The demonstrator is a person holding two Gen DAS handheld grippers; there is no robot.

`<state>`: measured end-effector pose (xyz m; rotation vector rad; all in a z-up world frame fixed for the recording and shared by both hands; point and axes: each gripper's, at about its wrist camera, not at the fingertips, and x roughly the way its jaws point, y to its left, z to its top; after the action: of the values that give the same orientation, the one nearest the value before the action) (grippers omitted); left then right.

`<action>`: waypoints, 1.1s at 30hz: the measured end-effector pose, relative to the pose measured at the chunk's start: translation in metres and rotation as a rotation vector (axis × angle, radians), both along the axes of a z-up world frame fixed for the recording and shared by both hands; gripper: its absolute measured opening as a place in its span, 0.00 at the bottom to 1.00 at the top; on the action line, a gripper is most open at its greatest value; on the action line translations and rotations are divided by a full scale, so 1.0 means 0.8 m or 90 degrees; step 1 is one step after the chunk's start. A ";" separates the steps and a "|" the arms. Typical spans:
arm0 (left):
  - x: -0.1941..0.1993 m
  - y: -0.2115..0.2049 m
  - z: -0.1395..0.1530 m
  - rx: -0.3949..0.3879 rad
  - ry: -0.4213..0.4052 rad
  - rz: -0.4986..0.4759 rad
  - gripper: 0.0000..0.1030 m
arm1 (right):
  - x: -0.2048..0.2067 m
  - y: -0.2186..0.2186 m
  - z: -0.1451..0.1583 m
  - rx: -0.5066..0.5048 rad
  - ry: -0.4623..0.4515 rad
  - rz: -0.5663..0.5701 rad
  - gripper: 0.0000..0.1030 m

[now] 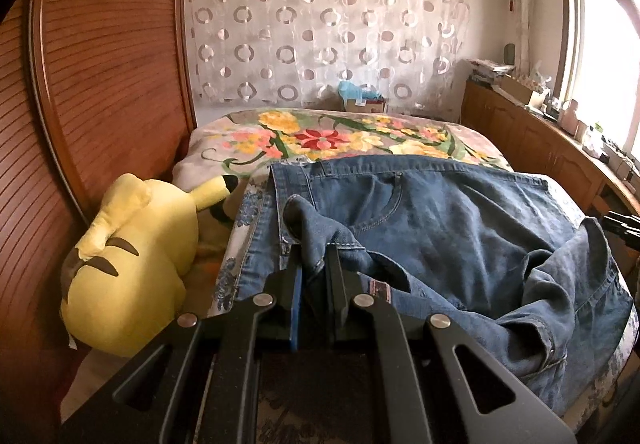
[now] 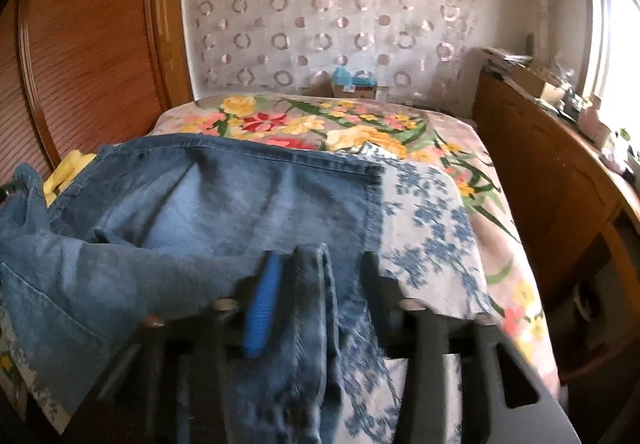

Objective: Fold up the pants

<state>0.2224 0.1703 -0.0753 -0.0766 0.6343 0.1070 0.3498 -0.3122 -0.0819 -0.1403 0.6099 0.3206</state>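
Blue jeans (image 1: 440,212) lie across the bed, waistband toward the far side. My left gripper (image 1: 316,264) is shut on a bunched fold of the denim near the left edge and holds it raised. In the right wrist view the jeans (image 2: 224,196) spread to the left. My right gripper (image 2: 316,268) has a frayed leg hem (image 2: 316,324) hanging between its fingers. The fingers stand well apart around it, so the grip looks loose.
A yellow plush toy (image 1: 132,260) lies at the bed's left edge against the wooden wardrobe (image 1: 100,84). A floral bedspread (image 1: 320,136) covers the bed. A wooden cabinet (image 2: 560,184) with clutter runs along the right, under the window.
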 end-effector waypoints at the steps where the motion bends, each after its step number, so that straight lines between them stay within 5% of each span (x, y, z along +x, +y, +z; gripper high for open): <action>1: 0.000 0.000 -0.001 0.000 0.002 0.000 0.10 | -0.007 -0.006 0.001 0.005 0.001 -0.004 0.48; 15: 0.001 -0.003 -0.006 -0.001 0.004 0.003 0.10 | -0.069 -0.028 -0.028 0.023 0.105 0.029 0.48; 33: -0.006 -0.002 -0.014 -0.001 0.010 0.006 0.10 | -0.104 -0.031 -0.032 0.056 0.147 0.040 0.41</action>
<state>0.2177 0.1685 -0.0863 -0.0808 0.6500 0.1158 0.2669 -0.3373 -0.1075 -0.0373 0.8189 0.4275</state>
